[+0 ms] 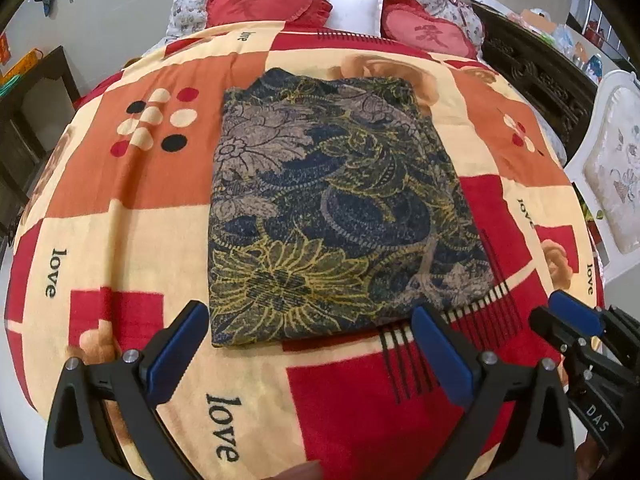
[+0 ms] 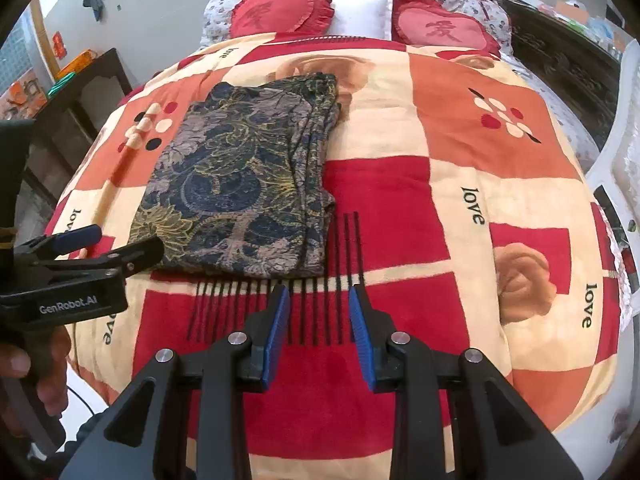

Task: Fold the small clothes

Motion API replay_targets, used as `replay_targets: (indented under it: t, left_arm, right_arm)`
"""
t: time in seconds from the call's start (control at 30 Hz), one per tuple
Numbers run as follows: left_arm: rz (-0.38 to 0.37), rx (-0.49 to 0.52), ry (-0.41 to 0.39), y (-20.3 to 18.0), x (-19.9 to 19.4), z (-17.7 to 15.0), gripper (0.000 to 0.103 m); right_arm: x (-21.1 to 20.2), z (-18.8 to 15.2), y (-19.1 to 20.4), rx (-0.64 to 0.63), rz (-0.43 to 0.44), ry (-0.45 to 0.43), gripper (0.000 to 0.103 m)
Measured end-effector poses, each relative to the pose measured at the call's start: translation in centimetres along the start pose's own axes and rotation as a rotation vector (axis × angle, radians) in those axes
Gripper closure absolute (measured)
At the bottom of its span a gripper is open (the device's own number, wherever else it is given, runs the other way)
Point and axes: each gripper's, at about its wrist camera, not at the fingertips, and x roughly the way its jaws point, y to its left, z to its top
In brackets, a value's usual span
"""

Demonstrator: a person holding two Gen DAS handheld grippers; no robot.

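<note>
The folded garment point(image 1: 332, 208), dark blue with yellow and grey flowers, is lying flat as a neat rectangle on the patchwork blanket point(image 1: 120, 184) covering the bed. Two red heart cushions point(image 1: 268, 2) and a white pillow point(image 1: 352, 6) are sitting beyond it. The left gripper point(image 1: 308, 344) is hovering at its near edge, jaws wide open and empty; the right gripper point(image 2: 319, 334) is hanging beside, jaws parted, gripping nothing.
</note>
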Motion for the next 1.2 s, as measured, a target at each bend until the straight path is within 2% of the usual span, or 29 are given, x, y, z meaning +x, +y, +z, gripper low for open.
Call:
replay_targets:
  t: [0.53,0.83,1.03,1.2]
  left_arm:
    - [0.005,-0.009,-0.025,0.7,-1.1,0.1,0.0]
    - [-0.049,-0.02,-0.019,0.7,-1.3,0.1,0.0]
    - [-0.087,-0.013,-0.053,0.5,-2.0,0.1,0.0]
    - [-0.084,0.008,-0.076,0.2,-2.5,0.1,0.0]
  right_arm:
    - [-0.2,0.8,0.8,-0.008,0.008,-0.009,0.066]
    - [-0.7,1.1,1.0,-0.007,0.008,-0.02,0.066]
    - [-1.0,1.2,1.2,-0.02,0.011,-0.026,0.066]
    - [-1.0,1.4,1.6,-0.023,0.011,-0.031,0.066]
